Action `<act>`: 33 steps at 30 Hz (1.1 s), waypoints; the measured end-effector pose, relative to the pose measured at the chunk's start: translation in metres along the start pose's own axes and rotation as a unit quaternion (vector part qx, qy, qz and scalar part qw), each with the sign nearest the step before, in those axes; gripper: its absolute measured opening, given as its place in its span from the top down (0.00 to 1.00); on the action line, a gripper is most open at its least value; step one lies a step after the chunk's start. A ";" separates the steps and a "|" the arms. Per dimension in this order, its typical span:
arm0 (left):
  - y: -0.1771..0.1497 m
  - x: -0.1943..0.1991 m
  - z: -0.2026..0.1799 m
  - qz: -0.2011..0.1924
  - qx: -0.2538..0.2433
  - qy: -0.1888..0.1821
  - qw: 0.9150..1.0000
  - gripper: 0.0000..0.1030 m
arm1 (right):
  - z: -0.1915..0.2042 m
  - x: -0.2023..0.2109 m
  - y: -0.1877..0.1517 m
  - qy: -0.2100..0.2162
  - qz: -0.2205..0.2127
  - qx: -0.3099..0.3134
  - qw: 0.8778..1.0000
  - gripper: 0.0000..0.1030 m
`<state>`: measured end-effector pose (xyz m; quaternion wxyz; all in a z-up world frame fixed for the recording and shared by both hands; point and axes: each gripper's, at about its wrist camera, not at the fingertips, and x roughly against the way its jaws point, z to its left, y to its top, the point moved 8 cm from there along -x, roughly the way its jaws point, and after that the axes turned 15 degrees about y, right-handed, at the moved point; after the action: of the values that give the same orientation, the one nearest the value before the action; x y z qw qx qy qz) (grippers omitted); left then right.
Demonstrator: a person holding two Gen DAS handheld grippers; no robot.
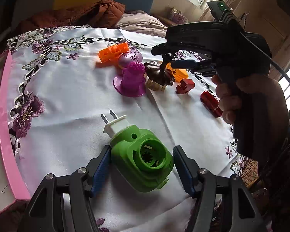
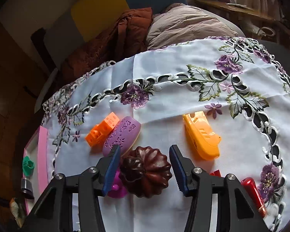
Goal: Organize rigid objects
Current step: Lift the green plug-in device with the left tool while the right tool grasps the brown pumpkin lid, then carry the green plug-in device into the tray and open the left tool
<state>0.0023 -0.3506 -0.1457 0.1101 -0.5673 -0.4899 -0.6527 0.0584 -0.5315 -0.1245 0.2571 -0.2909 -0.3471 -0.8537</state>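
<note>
A green plug-in device (image 1: pixel 143 158) with a white two-pin plug lies on the white embroidered cloth between the open fingers of my left gripper (image 1: pixel 142 166); the left pad touches it, the right pad stands apart. My right gripper (image 2: pixel 145 168) is open around a dark brown fluted mould (image 2: pixel 147 171), which also shows in the left wrist view (image 1: pixel 159 73) under the right gripper (image 1: pixel 168 58). Nearby lie an orange block (image 2: pixel 102 130), a purple embossed oval (image 2: pixel 121 135), a yellow-orange boat (image 2: pixel 202 135) and a magenta toy (image 1: pixel 131 79).
A pink-edged box (image 1: pixel 6 127) sits at the table's left edge and holds a green piece (image 2: pixel 28 167) and a dark cylinder (image 2: pixel 27 187). A red block (image 1: pixel 184 86) and a red cylinder (image 1: pixel 210 103) lie on the right. Bedding lies beyond the table.
</note>
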 end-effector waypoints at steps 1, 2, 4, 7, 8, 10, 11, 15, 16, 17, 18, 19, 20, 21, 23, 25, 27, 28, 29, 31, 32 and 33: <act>0.000 0.000 0.000 -0.001 -0.001 0.001 1.000 0.37 | -0.001 0.002 0.001 0.007 -0.003 -0.009 1.000 0.45; 0.000 0.000 -0.001 -0.002 -0.002 0.002 1.000 0.37 | -0.003 0.003 0.002 0.011 -0.006 -0.018 1.000 0.44; 0.000 0.001 -0.001 -0.003 -0.003 0.004 1.000 0.37 | -0.004 0.003 0.002 0.013 -0.006 -0.023 1.000 0.43; 0.000 0.002 0.000 -0.003 -0.004 0.006 1.000 0.37 | 0.003 0.006 0.003 0.024 -0.013 -0.015 1.000 0.40; 0.000 0.003 0.000 -0.004 -0.005 0.007 1.000 0.37 | 0.006 0.009 0.005 0.024 -0.021 -0.005 0.999 0.40; 0.000 0.003 0.000 -0.004 -0.004 0.009 1.000 0.37 | 0.012 0.011 0.005 0.018 -0.026 0.014 0.999 0.40; 0.000 0.004 0.000 -0.005 -0.007 0.011 1.000 0.37 | 0.014 0.010 0.003 0.014 -0.021 0.024 0.999 0.40; -0.002 0.007 0.002 -0.007 -0.010 0.016 1.000 0.37 | 0.022 -0.004 -0.009 -0.021 0.014 0.076 0.997 0.57; -0.002 0.008 0.003 -0.008 -0.010 0.018 1.000 0.37 | 0.021 -0.009 -0.013 -0.034 0.027 0.087 0.995 0.74; -0.002 0.010 0.004 -0.009 -0.008 0.019 1.000 0.37 | 0.020 -0.010 -0.015 -0.055 0.028 0.104 0.993 0.76; -0.002 0.011 0.005 -0.011 -0.007 0.017 1.000 0.37 | 0.018 -0.009 -0.015 -0.063 0.028 0.113 0.991 0.77; -0.002 0.013 0.005 -0.013 -0.007 0.018 1.000 0.37 | 0.018 -0.009 -0.016 -0.060 0.028 0.112 0.992 0.77; -0.002 0.015 0.006 -0.017 -0.009 0.021 1.000 0.37 | 0.018 -0.009 -0.016 -0.061 0.027 0.114 0.991 0.77; -0.002 0.017 0.005 -0.019 -0.009 0.020 1.000 0.37 | 0.018 -0.008 -0.016 -0.061 0.027 0.113 0.991 0.77; -0.001 0.023 0.005 -0.027 -0.012 0.020 0.999 0.37 | 0.016 -0.008 -0.015 -0.056 0.027 0.106 0.992 0.76; 0.000 0.029 0.006 -0.032 -0.014 0.018 0.999 0.37 | 0.014 -0.007 -0.014 -0.053 0.027 0.099 0.993 0.76; 0.002 0.040 0.008 -0.041 -0.010 0.012 0.999 0.37 | 0.015 -0.008 -0.015 -0.055 0.028 0.100 0.993 0.76; 0.003 0.046 0.010 -0.046 -0.006 0.010 0.999 0.37 | 0.016 -0.008 -0.015 -0.056 0.028 0.102 0.993 0.76; 0.005 0.053 0.014 -0.051 0.000 0.006 0.999 0.37 | 0.017 -0.008 -0.016 -0.056 0.027 0.102 0.993 0.76; 0.009 0.066 0.024 -0.061 0.013 0.004 0.998 0.37 | 0.017 -0.008 -0.016 -0.057 0.026 0.104 0.993 0.76; 0.012 0.073 0.031 -0.067 0.023 0.004 0.997 0.37 | 0.017 -0.008 -0.017 -0.059 0.027 0.106 0.992 0.76; 0.014 0.080 0.039 -0.072 0.033 0.003 0.997 0.37 | 0.018 -0.008 -0.017 -0.062 0.027 0.109 0.992 0.76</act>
<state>0.0107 -0.2947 -0.0757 0.0830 -0.5242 -0.5509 -0.6441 0.0587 -0.5055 -0.1270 0.2883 -0.3223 -0.4454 -0.7840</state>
